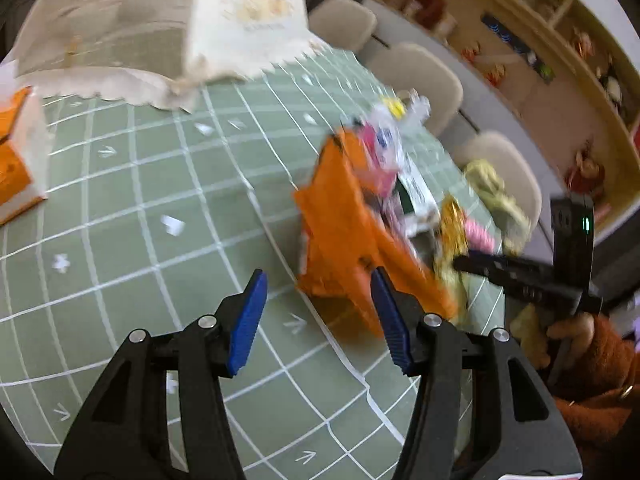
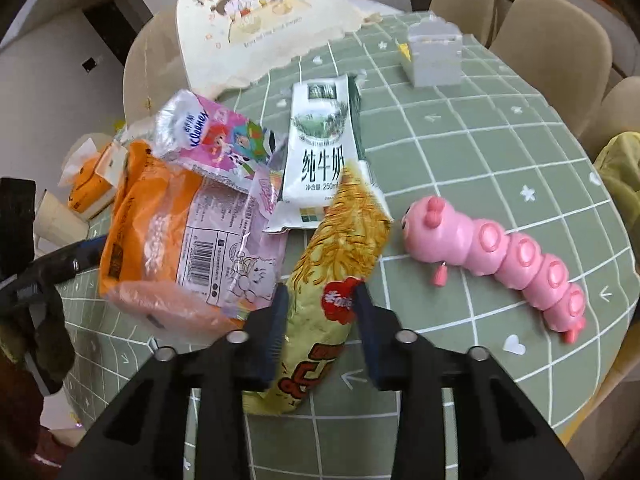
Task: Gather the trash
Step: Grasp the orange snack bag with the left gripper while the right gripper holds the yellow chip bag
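Note:
A heap of wrappers lies on the green checked tablecloth [image 2: 460,152]. It holds an orange bag [image 2: 160,232], a pink tissue pack [image 2: 212,140], a flattened milk carton [image 2: 324,152] and a yellow snack packet [image 2: 344,232]. My right gripper [image 2: 322,312] points down over the yellow packet, and its pads touch both edges of it. In the left wrist view the orange bag [image 1: 340,220] stands just beyond my left gripper [image 1: 320,292], whose blue pads are spread wide. The bag's lower corner sits by the right pad and nothing is gripped. The picture there is blurred.
A pink caterpillar toy [image 2: 500,256] lies right of the heap, with a grey box [image 2: 434,56] behind it. A mesh food cover [image 1: 140,28] and an orange tissue box [image 1: 12,160] sit at the far left. Beige chairs [image 1: 420,76] ring the table. A hand [image 1: 568,332] in an orange sleeve holds the right gripper.

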The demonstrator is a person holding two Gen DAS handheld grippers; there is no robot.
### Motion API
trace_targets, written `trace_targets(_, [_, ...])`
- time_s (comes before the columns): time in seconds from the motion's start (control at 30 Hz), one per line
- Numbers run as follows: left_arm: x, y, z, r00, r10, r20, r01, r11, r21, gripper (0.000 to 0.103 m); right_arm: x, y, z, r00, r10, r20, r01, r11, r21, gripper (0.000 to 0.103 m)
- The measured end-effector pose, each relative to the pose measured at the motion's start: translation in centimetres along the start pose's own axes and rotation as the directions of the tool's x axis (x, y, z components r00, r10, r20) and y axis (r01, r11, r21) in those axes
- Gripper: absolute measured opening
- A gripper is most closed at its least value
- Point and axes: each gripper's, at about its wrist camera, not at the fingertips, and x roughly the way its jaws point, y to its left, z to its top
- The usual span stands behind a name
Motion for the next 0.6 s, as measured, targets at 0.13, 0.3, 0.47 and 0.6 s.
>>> trace_targets(0.13, [-0.8, 1.0, 0.5, 0.998, -0.049, 0.025, 0.051, 0.995, -0.084, 0.051, -1.9, -0.8, -0.4, 0.998, -0.034, 0.046, 0.034, 0.999, 0.004, 0.025])
trace_targets(0.3, [0.9, -0.1, 0.9, 1.000, -0.025, 0.005, 0.026, 0.992, -0.123, 0.051, -2.6, -2.0, -1.0, 0.998, -0.028, 0.048, 0.025, 0.998, 0.056, 0.025])
trace_targets(0.47, [3.8, -1.8, 2.5, 0.999, 0.004, -0.032, -0.010, 0.981, -0.195, 0.051, -3.7, -0.8, -1.6, 0.996, -0.049, 0.078, 0.049, 0.999, 0.003, 0.025])
trace_targets(0.6, [4.7, -2.6, 3.5, 0.999, -0.021, -0.043, 0.010, 0.970, -0.245, 0.051, -5.5, -0.2, -1.6, 0.989, -0.054, 0.136, 0.060, 0.998, -0.036, 0.025])
